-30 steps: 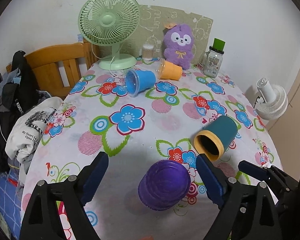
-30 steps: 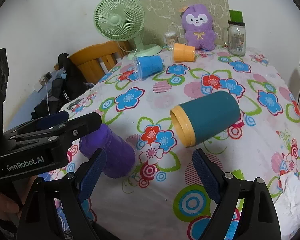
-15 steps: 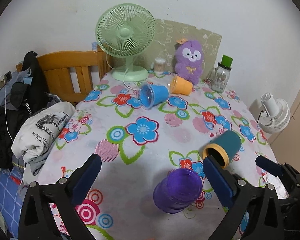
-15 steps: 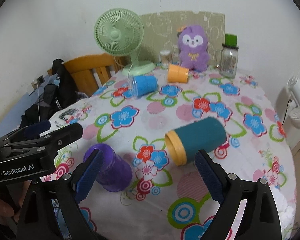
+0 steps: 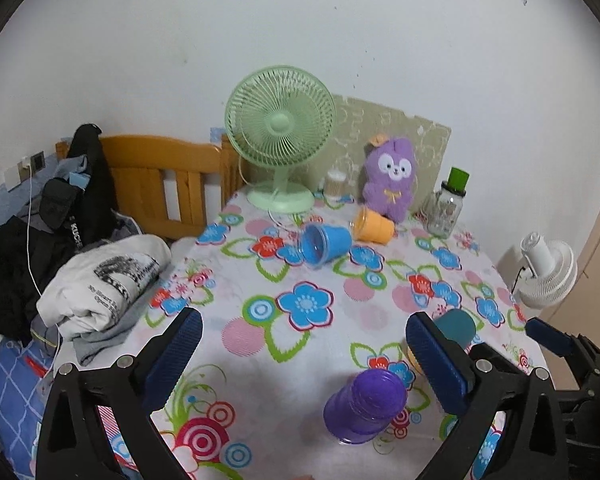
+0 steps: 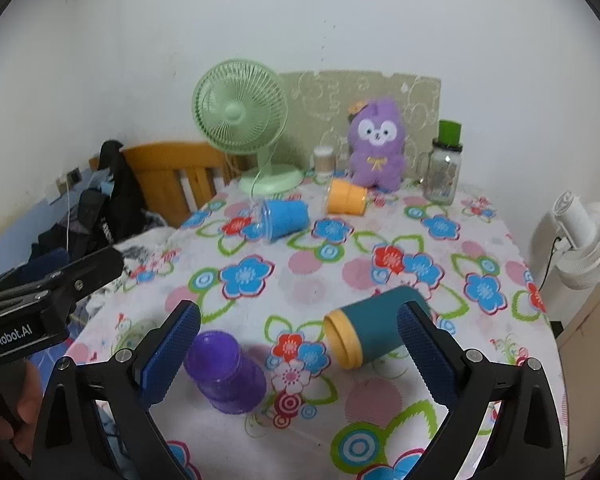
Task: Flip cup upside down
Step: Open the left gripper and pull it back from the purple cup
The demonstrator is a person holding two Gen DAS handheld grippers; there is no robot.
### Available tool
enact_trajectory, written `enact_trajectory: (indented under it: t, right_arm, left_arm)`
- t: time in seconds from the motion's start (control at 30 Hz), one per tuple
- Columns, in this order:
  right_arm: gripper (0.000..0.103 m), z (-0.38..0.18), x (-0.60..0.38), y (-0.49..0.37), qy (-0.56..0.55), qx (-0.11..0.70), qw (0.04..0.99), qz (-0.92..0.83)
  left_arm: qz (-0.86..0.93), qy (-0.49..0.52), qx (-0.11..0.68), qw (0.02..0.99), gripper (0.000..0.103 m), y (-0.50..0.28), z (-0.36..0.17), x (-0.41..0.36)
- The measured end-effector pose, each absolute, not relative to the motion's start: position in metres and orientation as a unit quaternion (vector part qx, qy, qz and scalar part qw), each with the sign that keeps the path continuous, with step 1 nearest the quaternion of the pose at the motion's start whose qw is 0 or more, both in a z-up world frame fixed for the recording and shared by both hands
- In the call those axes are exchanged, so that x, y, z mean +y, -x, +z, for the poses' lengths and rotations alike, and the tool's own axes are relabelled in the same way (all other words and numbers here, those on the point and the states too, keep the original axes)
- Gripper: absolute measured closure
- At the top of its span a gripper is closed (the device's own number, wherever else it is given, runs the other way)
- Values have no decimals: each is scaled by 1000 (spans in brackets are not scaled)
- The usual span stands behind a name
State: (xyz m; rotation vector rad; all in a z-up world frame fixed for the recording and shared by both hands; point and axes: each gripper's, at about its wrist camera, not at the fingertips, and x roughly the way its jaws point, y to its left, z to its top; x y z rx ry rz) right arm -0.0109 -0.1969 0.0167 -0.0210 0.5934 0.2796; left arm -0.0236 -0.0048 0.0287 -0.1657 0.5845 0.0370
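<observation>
A purple cup stands upside down on the flowered tablecloth near the front edge; it also shows in the right wrist view. A teal cup with a yellow rim lies on its side to its right, partly hidden behind my left gripper's right finger. A blue cup and an orange cup lie on their sides farther back. My left gripper is open and empty above the table. My right gripper is open and empty, raised above the teal cup.
A green fan, a purple plush toy, a glass jar with a green lid and a small container stand at the back. A wooden chair and piled clothes are left. A white fan is right.
Both grippers have pulled back and up from the cups, so the table looks smaller and farther. The purple cup stays upside down; the other cups have not moved.
</observation>
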Motion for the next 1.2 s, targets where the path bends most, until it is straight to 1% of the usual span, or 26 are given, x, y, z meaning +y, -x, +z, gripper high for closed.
enact_trajectory:
  t: [0.47,1.2]
  right_arm:
    - [3,32,-192,22,7,267,954,135]
    - [3,34,-188,25,5,268,953,139]
  left_arm:
    - [27,61,256,964,0,40,37,-3]
    - [26,60,253,965,0,42,38,-5]
